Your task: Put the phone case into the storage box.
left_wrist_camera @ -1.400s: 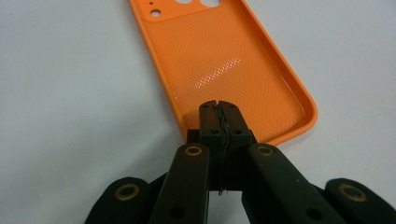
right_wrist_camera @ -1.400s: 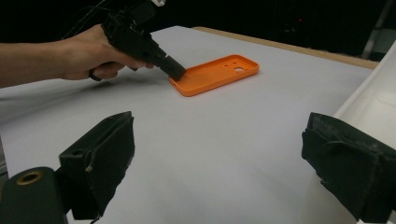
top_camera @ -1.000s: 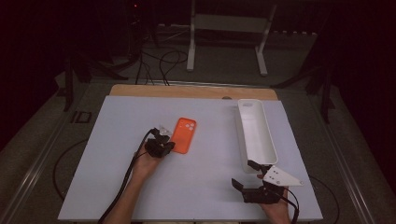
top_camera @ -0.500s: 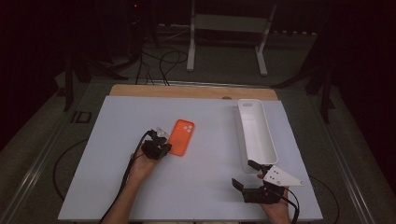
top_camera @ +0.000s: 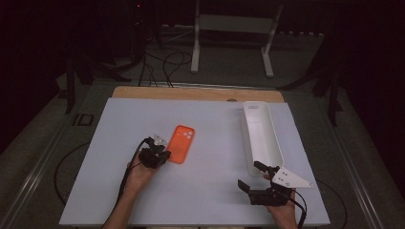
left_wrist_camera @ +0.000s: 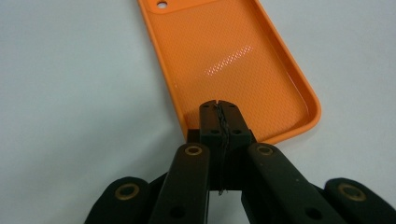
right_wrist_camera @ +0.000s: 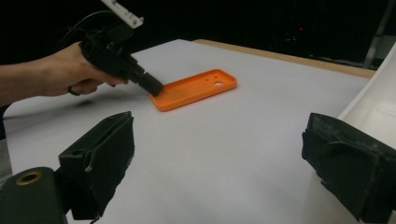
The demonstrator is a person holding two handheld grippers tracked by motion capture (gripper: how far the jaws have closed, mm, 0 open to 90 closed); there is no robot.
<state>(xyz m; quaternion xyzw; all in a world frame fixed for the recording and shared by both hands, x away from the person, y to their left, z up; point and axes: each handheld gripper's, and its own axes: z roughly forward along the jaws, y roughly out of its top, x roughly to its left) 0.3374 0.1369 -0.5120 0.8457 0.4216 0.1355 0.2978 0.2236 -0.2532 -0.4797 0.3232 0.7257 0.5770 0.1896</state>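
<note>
Nearest the camera's side of the table, at the front right corner: right gripper, jaws spread wide with nothing between them, grey three-cornered plate on top, cable trailing back past the hand. From the right gripper view, the two black padded jaws frame bare white surface, apart from every object.

Just beyond and beside it, long white tray lying lengthwise along the table's right side, near end close to the right gripper. Inside, as far as the high view allows: plain white floor, no contents visible. In the right gripper view, merely a white wall at the right edge.

Left of centre: left gripper in the person's left hand, jaws pressed fully together, tips at the near end of the orange phone case. No sign of the rim between the pads; tips closed on each other and set against or just over the case's near short edge, exact contact hard to judge. Seen from the right gripper view, the closed tips angled down onto the case's end.

Case flat on the white surface, open side up, camera cut-outs at the far end. Left gripper view alone reveals the fine dotted texture of the case's inner floor and a glare streak across it. No brand, label or legible writing anywhere.

Farthest off: wooden strip along the table's back edge, then white stand legs and loose cables on a dark floor.
</note>
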